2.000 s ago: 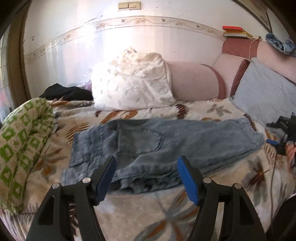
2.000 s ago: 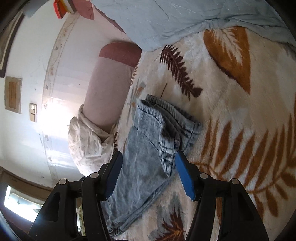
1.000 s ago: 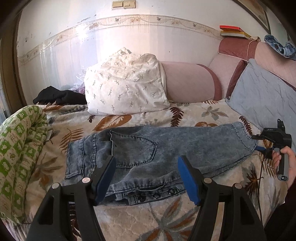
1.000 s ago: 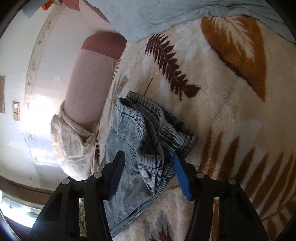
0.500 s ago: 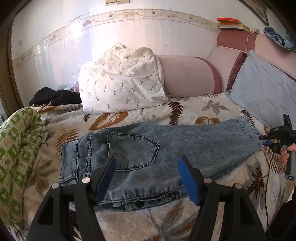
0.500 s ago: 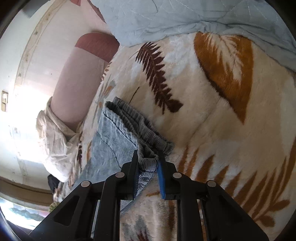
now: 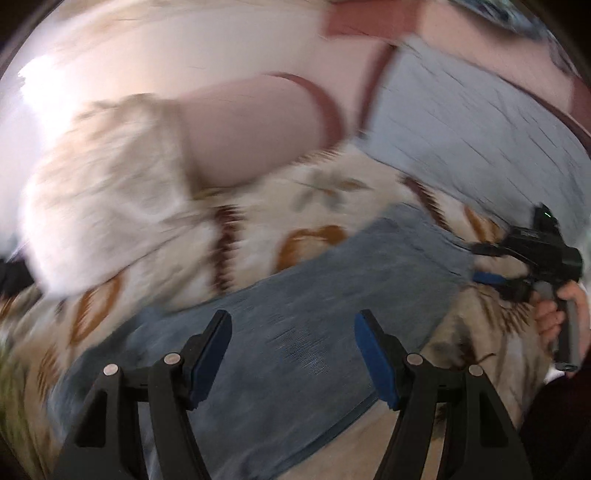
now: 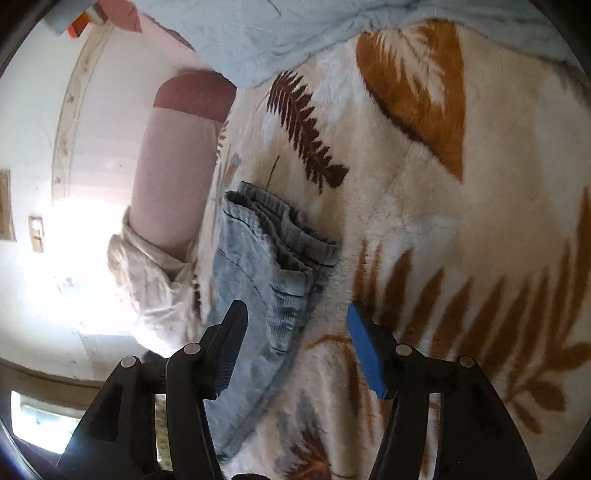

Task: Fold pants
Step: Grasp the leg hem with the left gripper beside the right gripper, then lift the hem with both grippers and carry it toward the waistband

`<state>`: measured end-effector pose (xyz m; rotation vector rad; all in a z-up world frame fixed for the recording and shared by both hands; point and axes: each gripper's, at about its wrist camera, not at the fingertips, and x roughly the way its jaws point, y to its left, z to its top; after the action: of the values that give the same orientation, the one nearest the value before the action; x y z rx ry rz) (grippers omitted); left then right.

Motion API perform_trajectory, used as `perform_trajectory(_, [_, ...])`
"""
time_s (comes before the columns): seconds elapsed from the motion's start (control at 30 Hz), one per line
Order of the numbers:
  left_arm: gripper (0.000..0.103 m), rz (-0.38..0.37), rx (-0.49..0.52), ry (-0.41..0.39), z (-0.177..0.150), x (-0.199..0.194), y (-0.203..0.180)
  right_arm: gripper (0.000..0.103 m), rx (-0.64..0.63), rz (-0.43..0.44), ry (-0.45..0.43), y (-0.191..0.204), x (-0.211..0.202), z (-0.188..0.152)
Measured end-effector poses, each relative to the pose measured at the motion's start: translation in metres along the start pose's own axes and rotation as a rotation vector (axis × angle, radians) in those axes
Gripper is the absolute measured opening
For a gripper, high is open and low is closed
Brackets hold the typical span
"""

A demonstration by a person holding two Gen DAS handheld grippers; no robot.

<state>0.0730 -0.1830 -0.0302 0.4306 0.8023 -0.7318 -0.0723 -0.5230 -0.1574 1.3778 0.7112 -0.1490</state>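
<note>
Light blue denim pants [image 7: 295,325] lie flat across a leaf-patterned blanket [image 7: 258,221]; the left wrist view is motion-blurred. My left gripper [image 7: 293,350] is open and empty above the middle of the pants. My right gripper [image 8: 295,332] is open, its jaws straddling the ribbed leg cuffs [image 8: 291,236] without holding them. It also shows in the left wrist view [image 7: 517,258], held by a hand at the cuff end of the pants.
A white patterned pillow [image 7: 110,184] and a pink bolster [image 7: 251,129] lie behind the pants. A grey-blue pillow [image 7: 472,140] lies at the right, also in the right wrist view [image 8: 295,33]. The blanket [image 8: 461,221] spreads right of the cuffs.
My right gripper has opened and let go of the cuffs it was pinching half a second ago. My left gripper has swung quickly right and closer over the pants.
</note>
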Motion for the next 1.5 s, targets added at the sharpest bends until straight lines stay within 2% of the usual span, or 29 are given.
perform_trajectory(0.1, [0.071,-0.099,0.083,0.043,0.034,0.029,-0.023,0.056,0.008,-0.013,-0.030,-0.002,0.006,0.004])
perform_trajectory(0.23, [0.071,-0.161,0.189,0.061,0.072,0.069,-0.052,0.054,0.025,0.021,-0.032,-0.007,0.011,0.007])
perform_trajectory(0.37, [0.071,-0.244,0.263,0.103,0.098,0.113,-0.078,0.054,0.053,0.061,-0.046,-0.014,0.012,0.009])
perform_trajectory(0.5, [0.071,-0.304,0.339,0.160,0.115,0.152,-0.094,0.054,0.012,0.064,-0.062,-0.010,0.014,0.007])
perform_trajectory(0.67, [0.058,-0.350,0.373,0.214,0.126,0.188,-0.100,0.054,-0.037,0.036,-0.086,-0.003,0.016,0.002])
perform_trajectory(0.73, [0.053,-0.373,0.375,0.234,0.129,0.199,-0.101,0.050,-0.046,0.022,-0.089,-0.002,0.018,0.001])
perform_trajectory(0.97, [0.052,-0.428,0.391,0.301,0.134,0.227,-0.104,0.038,-0.032,0.015,-0.086,-0.005,0.017,0.000])
perform_trajectory(1.2, [0.052,-0.475,0.358,0.298,0.133,0.240,-0.108,0.038,-0.053,-0.002,-0.087,-0.001,0.020,-0.005])
perform_trajectory(1.3, [0.039,-0.518,0.364,0.287,0.132,0.237,-0.113,0.038,-0.053,-0.003,-0.093,-0.001,0.019,-0.006])
perform_trajectory(1.43, [0.029,-0.505,0.381,0.255,0.129,0.232,-0.114,0.037,-0.064,-0.001,-0.100,0.001,0.019,-0.007])
perform_trajectory(1.5, [0.024,-0.504,0.373,0.242,0.129,0.230,-0.112,0.025,-0.090,-0.013,-0.090,0.004,0.022,-0.006])
